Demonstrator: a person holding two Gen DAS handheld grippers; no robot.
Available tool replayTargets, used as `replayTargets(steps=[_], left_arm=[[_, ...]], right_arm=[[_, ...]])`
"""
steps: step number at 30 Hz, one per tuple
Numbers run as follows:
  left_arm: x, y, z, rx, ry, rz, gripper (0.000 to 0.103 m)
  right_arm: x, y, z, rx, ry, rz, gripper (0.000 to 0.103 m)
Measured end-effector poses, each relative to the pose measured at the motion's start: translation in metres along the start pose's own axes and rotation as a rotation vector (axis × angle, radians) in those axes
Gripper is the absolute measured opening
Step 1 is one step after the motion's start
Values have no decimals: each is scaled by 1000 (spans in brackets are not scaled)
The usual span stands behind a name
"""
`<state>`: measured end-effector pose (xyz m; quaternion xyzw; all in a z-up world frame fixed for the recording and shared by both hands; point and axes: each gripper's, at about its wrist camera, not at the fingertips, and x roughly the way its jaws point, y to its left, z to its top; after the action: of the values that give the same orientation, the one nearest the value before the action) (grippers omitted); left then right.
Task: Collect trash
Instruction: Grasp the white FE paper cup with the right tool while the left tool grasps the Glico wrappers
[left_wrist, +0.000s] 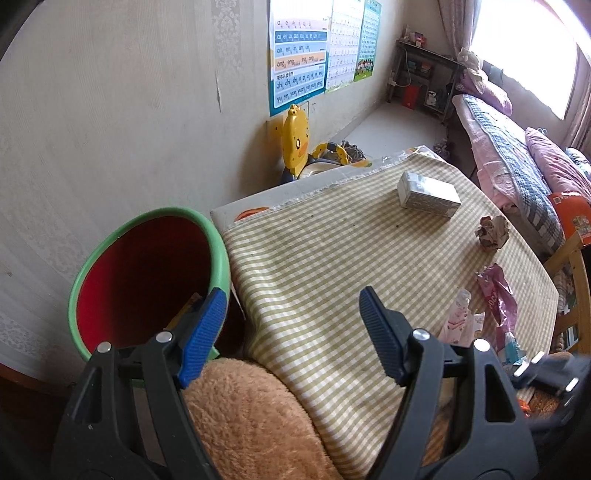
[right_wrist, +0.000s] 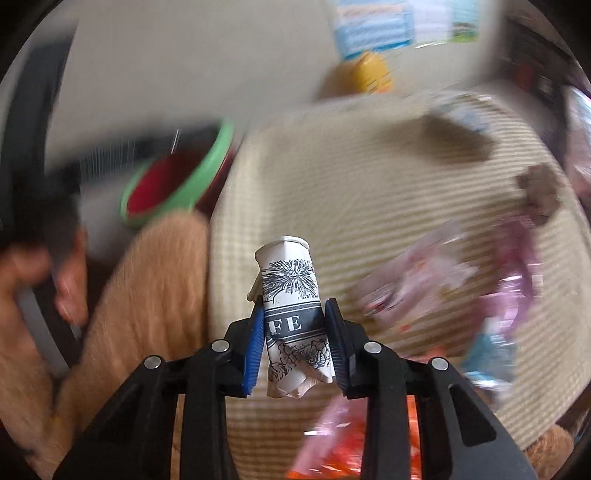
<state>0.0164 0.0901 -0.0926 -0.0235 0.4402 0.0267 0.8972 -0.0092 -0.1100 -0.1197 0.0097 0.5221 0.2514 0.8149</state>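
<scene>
My right gripper is shut on a crushed white paper cup with black print, held above the checked tablecloth; that view is motion-blurred. My left gripper is open and empty, at the table's near left corner beside a red bin with a green rim, which also shows in the right wrist view. On the cloth lie a crumpled paper ball, a pink wrapper and a pale pink wrapper.
A silver-grey box sits at the table's far side. A tan fleece sleeve lies under the left gripper. A yellow duck toy stands by the wall. A bed runs along the right.
</scene>
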Motion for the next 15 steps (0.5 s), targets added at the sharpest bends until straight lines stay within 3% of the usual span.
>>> replayTargets(steps=[4,7,11,15], left_arm=[[6,-20,-3,22,18,-45,71],[13,-55,-9,89,40,-127,71],[28,-103,-22,189,97,-222,71],[56,-142,-35,272,176,-266,71]], right_arm=[[-37,-54,10,200,-168,-83,31],[-55,-80,11,279,-244,-139,31],[-63,-101,6,327,-267,-157,31],[-59,-118,-2,370,-266,-142,31]])
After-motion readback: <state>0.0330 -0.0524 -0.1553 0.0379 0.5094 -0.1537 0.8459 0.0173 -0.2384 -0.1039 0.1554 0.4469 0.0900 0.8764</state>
